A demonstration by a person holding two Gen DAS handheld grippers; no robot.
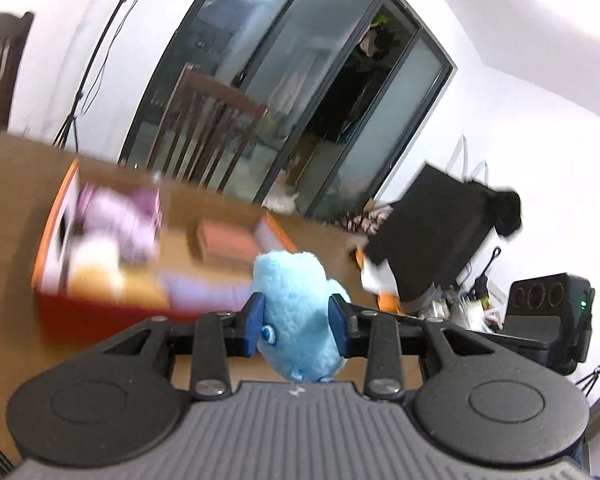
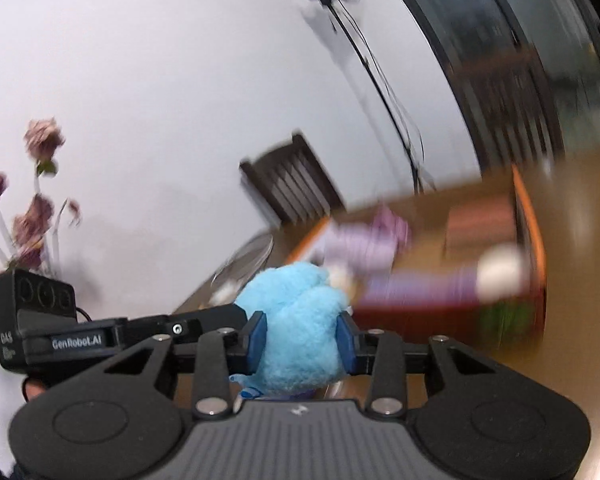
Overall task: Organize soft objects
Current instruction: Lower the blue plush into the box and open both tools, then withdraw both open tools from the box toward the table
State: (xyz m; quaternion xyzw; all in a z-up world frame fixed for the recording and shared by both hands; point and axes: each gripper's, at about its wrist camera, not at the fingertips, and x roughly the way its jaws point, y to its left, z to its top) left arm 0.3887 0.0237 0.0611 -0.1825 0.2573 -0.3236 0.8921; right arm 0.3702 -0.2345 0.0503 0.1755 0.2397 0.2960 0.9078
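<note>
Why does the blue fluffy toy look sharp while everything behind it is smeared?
Left wrist view: blue plush toy crisp, orange box streaked by motion blur, door frame bent by the fisheye lens. Right wrist view: blue plush sharp, chair and flowers smeared.

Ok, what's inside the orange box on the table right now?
The orange box holds lilac soft items, something white and a pinkish block. Blur hides what they are; its floor beneath them is covered.

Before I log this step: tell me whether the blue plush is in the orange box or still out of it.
Out. The blue plush sits pinched between the left tongs, above the table and nearer than the orange box.
</note>
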